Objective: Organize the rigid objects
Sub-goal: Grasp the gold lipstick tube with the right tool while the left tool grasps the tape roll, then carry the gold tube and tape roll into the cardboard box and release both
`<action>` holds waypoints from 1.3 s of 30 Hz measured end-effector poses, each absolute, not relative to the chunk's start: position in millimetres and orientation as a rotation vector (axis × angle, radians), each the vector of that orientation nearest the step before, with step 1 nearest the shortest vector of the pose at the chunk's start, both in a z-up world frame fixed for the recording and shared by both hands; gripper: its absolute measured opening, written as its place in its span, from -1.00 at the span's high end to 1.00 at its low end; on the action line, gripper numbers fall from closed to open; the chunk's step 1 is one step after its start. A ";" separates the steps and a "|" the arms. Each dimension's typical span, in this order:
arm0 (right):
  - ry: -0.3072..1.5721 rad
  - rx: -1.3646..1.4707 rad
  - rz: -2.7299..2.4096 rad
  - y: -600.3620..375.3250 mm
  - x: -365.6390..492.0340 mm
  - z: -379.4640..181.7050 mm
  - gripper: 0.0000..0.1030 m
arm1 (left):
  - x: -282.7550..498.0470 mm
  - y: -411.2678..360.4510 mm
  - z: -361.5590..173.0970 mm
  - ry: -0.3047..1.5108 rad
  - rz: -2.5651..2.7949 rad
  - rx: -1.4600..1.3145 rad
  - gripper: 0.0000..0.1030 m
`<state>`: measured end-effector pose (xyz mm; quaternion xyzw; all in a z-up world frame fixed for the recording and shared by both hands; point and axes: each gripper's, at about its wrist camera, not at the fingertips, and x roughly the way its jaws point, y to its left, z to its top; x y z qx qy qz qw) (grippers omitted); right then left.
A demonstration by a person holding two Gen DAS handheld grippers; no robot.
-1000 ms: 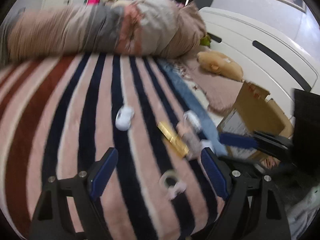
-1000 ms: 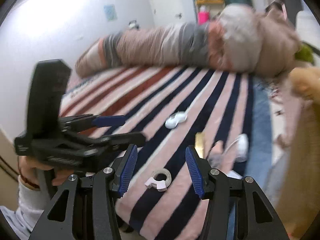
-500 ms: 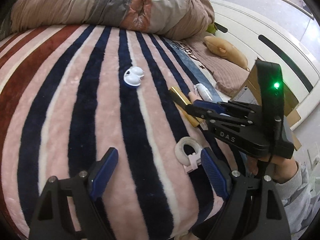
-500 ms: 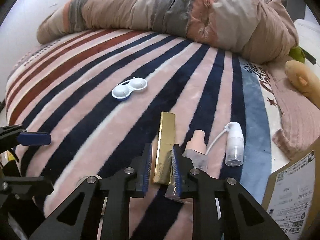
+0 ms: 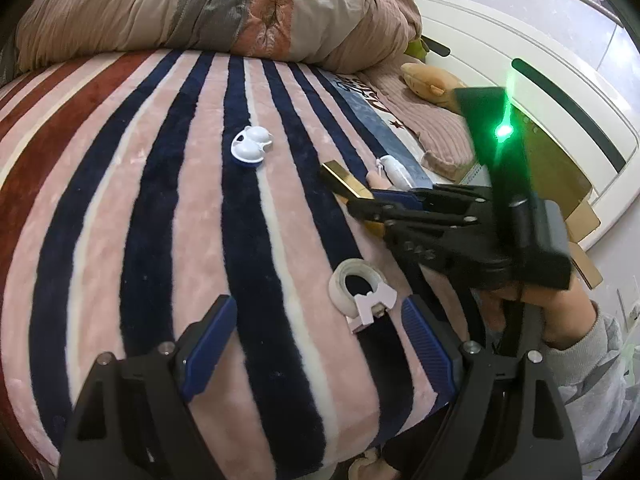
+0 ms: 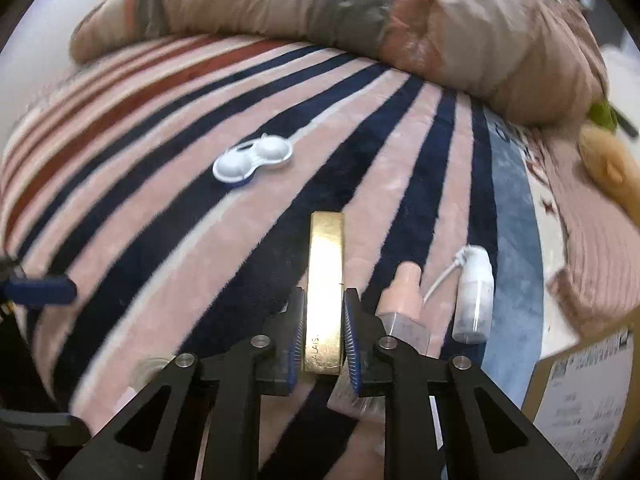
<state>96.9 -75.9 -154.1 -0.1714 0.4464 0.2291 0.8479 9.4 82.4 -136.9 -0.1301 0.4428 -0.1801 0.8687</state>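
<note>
R gripper [image 6: 323,340] clamped on gold box [image 6: 325,280], lying on striped blanket [image 6: 160,240] just beside pink bottle [image 6: 402,300]. L gripper [image 5: 316,340] jaws wide apart, empty, near tape roll [image 5: 354,286]. Risk: grip near box's end, could pivot or slip on lift; may nudge bottle. Lens case [image 6: 252,160] closed, contents unseen.

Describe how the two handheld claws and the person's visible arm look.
Both claws, left claw and right claw, are black angular frames with silver bolts and ribbed blue finger pads. In the left view the right unit shows a green light, and a grey sleeve covers the wrist.
</note>
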 end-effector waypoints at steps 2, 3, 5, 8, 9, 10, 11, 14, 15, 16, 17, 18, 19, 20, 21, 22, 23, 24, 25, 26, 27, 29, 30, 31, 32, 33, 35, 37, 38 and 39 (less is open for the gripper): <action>0.947 -0.312 0.511 -86.2 82.2 -147.2 0.74 | 8.8 81.6 -136.9 0.928 -0.386 -0.270 -0.60; 0.940 -0.290 0.526 -92.5 71.5 -142.2 0.74 | 9.7 81.0 -137.4 0.930 -0.390 -0.270 -0.60; 0.921 -0.253 0.537 -103.9 48.9 -132.7 0.74 | 12.1 75.4 -139.5 0.940 -0.399 -0.266 -0.60; 0.914 -0.235 0.518 -117.9 23.2 -129.5 0.74 | 16.8 62.2 -143.6 0.959 -0.414 -0.253 -0.55; 0.918 -0.232 0.511 -122.4 15.9 -131.8 0.74 | 18.6 57.7 -145.1 0.964 -0.416 -0.251 -0.54; 0.921 -0.226 0.504 -125.3 11.5 -134.1 0.74 | 20.3 52.5 -146.6 0.967 -0.414 -0.246 -0.52; 0.922 -0.217 0.492 -128.8 6.5 -137.7 0.74 | 21.3 48.3 -147.4 0.967 -0.410 -0.236 -0.48; 0.931 -0.196 0.474 -134.1 -0.4 -150.0 0.73 | 25.4 37.9 -150.5 0.958 -0.372 -0.190 -0.26; 0.934 -0.182 0.477 -137.1 -2.3 -153.2 0.73 | 27.0 34.3 -152.5 0.958 -0.350 -0.169 -0.22; 0.935 -0.168 0.479 -138.0 -3.1 -155.3 0.73 | 27.0 32.8 -154.1 0.957 -0.337 -0.153 -0.13; 0.932 -0.157 0.481 -139.0 -2.5 -156.7 0.73 | 27.0 30.0 -154.8 0.953 -0.321 -0.128 -0.05; 0.926 -0.151 0.481 -139.7 -3.3 -157.3 0.73 | 26.6 27.5 -154.9 0.948 -0.309 -0.106 -0.01; 0.921 -0.146 0.483 -140.0 -3.2 -157.8 0.73 | 26.3 25.8 -154.8 0.941 -0.301 -0.094 0.11; 0.917 -0.140 0.485 -140.7 -2.8 -158.7 0.73 | 26.8 25.5 -154.9 0.935 -0.296 -0.097 0.21; 0.916 -0.136 0.485 -140.8 -1.9 -159.3 0.73 | 27.3 25.6 -155.2 0.933 -0.290 -0.100 0.21; 0.914 -0.132 0.483 -140.6 -1.0 -160.2 0.73 | 27.4 25.0 -155.5 0.929 -0.284 -0.102 0.21; 0.910 -0.128 0.480 -139.9 -0.3 -161.3 0.73 | 27.2 24.6 -155.8 0.926 -0.281 -0.098 0.21; 0.905 -0.130 0.472 -138.5 0.2 -162.3 0.73 | 26.8 23.9 -156.1 0.922 -0.280 -0.090 0.21; 0.903 -0.133 0.467 -137.0 0.6 -163.2 0.73 | 26.3 23.3 -156.3 0.918 -0.279 -0.085 0.21; 0.900 -0.135 0.459 -135.6 0.2 -163.7 0.73 | 26.4 23.5 -156.3 0.917 -0.280 -0.083 0.21; 0.897 -0.139 0.453 -134.7 -0.2 -163.5 0.73 | 27.1 23.2 -156.4 0.915 -0.280 -0.080 0.21; 0.895 -0.158 0.445 -131.2 -0.2 -162.9 0.74 | 29.1 22.3 -157.5 0.910 -0.276 -0.084 0.21; 0.895 -0.163 0.443 -129.7 0.7 -162.6 0.73 | 30.6 22.2 -158.8 0.913 -0.272 -0.087 0.21; 0.895 -0.166 0.443 -128.4 2.0 -162.9 0.73 | 31.8 21.4 -159.4 0.910 -0.268 -0.086 0.21; 0.896 -0.169 0.442 -126.9 4.5 -164.4 0.73 | 32.6 19.9 -159.5 0.907 -0.265 -0.082 0.21; 0.899 -0.171 0.441 -125.7 6.5 -165.9 0.73 | 33.2 18.6 -159.4 0.905 -0.259 -0.076 0.21; 0.896 -0.177 0.432 -124.0 6.8 -165.2 0.74 | 32.5 18.2 -157.8 0.901 -0.258 -0.068 0.22; 0.880 -0.186 0.432 -121.4 4.1 -161.6 0.74 | 29.7 20.4 -154.0 0.892 -0.262 -0.067 0.22; 0.871 -0.184 0.442 -119.3 2.3 -158.8 0.74 | 28.3 22.6 -151.4 0.889 -0.260 -0.072 0.22; 0.862 -0.185 0.450 -117.7 0.9 -156.6 0.74 | 26.9 25.3 -148.1 0.885 -0.253 -0.076 0.22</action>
